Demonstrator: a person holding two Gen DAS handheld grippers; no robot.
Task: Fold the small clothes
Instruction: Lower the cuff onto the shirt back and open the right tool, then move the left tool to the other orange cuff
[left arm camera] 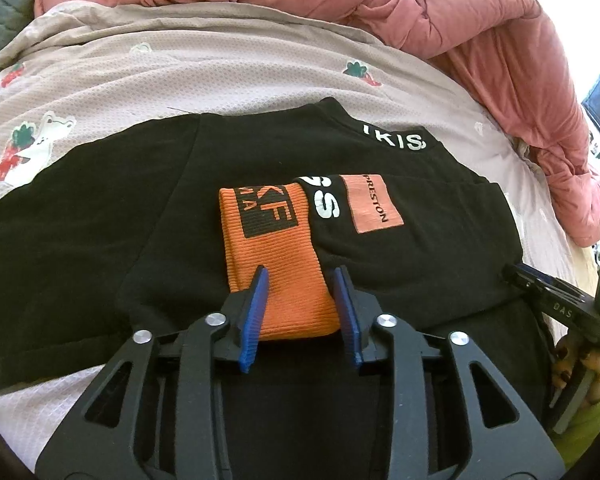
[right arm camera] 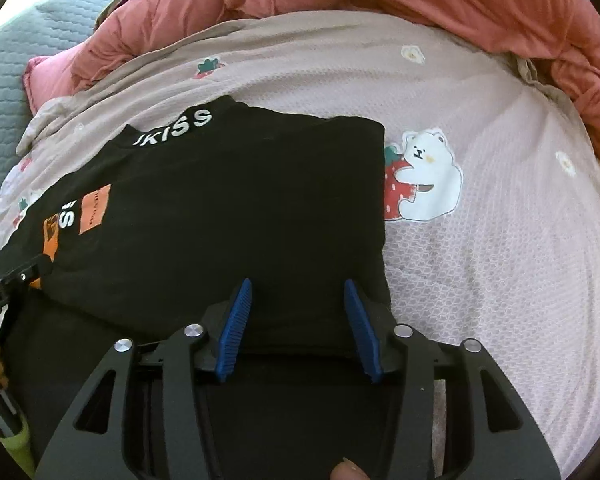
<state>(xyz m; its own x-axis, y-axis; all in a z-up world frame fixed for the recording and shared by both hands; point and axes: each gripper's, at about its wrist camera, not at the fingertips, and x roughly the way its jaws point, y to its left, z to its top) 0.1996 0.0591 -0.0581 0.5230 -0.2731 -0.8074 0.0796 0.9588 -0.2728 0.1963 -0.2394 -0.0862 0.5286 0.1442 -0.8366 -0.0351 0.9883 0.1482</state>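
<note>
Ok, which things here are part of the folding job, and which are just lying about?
Part of the job:
- black shirt with its orange cuff
- left gripper, jaws apart over the cuff
- right gripper, jaws apart over the shirt's edge

Just lying about:
- printed bed sheet, which the shirt lies on
- pink quilt, bunched behind
- grey quilted cover

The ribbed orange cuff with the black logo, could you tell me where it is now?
In the left wrist view, the orange cuff lies centre on the black shirt, its near end between the open left gripper.

The black shirt (left arm camera: 400, 280) lies folded on the bed (orange cuff (left arm camera: 276, 260) laid on top).
</note>
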